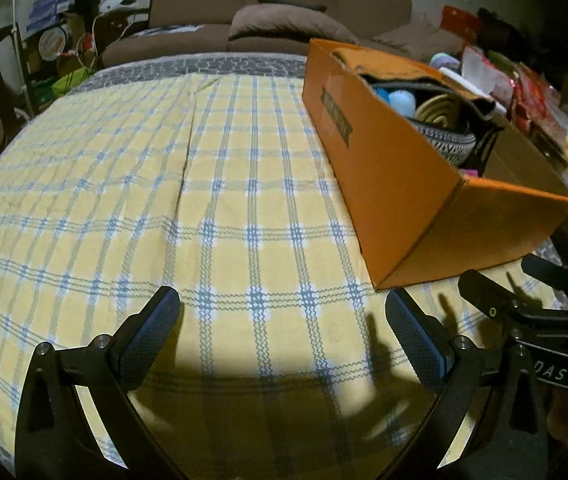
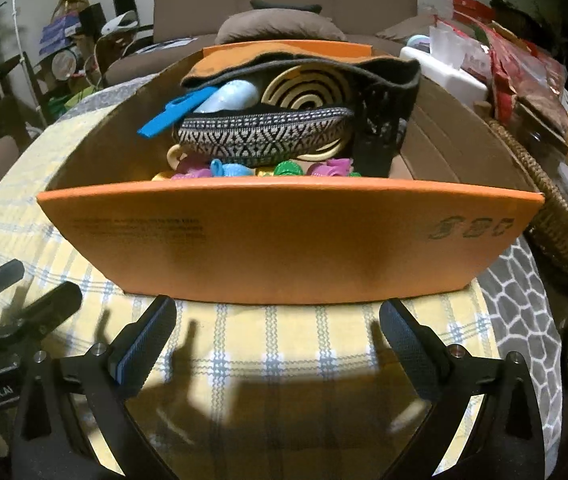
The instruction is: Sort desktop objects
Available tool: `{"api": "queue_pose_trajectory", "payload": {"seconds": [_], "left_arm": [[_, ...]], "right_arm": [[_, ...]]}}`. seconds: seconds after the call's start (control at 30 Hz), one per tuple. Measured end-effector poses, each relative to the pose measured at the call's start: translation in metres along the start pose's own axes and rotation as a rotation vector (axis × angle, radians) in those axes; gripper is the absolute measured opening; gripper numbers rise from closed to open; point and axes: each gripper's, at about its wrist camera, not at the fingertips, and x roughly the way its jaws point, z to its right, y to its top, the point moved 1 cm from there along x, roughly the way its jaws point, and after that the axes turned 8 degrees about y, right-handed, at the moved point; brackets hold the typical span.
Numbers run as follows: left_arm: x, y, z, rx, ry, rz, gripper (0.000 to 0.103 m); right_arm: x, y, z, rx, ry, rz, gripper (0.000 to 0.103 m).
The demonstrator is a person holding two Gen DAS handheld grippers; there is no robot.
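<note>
Both the left tongs (image 1: pixel 282 320) and right tongs (image 2: pixel 278 318) hang spread and empty over the yellow-and-blue checked tablecloth (image 1: pixel 132 184) on the worktop. The sorting looks finished or at a pause – the orange cardboard box (image 2: pixel 284 240) sits just ahead of the right tongs, already holding a black-and-white woven pouch (image 2: pixel 260 136), a blue plastic clip (image 2: pixel 172 114) and small coloured plastic toys (image 2: pixel 276 169) (no loose item shows on the cloth), so next comes finding whatever remains

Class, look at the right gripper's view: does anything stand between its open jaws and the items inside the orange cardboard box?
Yes. The near wall of the orange cardboard box stands upright directly ahead of the right gripper, between it and the patterned black-and-white fabric pouch and small coloured plastic toys inside.
</note>
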Motion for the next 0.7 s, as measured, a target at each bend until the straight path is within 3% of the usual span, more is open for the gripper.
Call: {"api": "queue_pose_trajectory", "payload": {"seconds": [0.3, 0.47, 0.7], "left_arm": [[0.016, -0.004, 0.001, -0.005, 0.034, -0.040, 0.103], [0.021, -0.005, 0.008, 0.033, 0.099, -0.057, 0.103], [0.022, -0.004, 0.010, 0.039, 0.110, -0.059, 0.103]], "right_arm": [[0.016, -0.002, 0.001, -0.006, -0.021, -0.017, 0.103], [0.023, -0.004, 0.002, 0.002, -0.044, -0.026, 0.103], [0.026, -0.005, 0.008, 0.032, -0.033, -0.044, 0.103]]}}
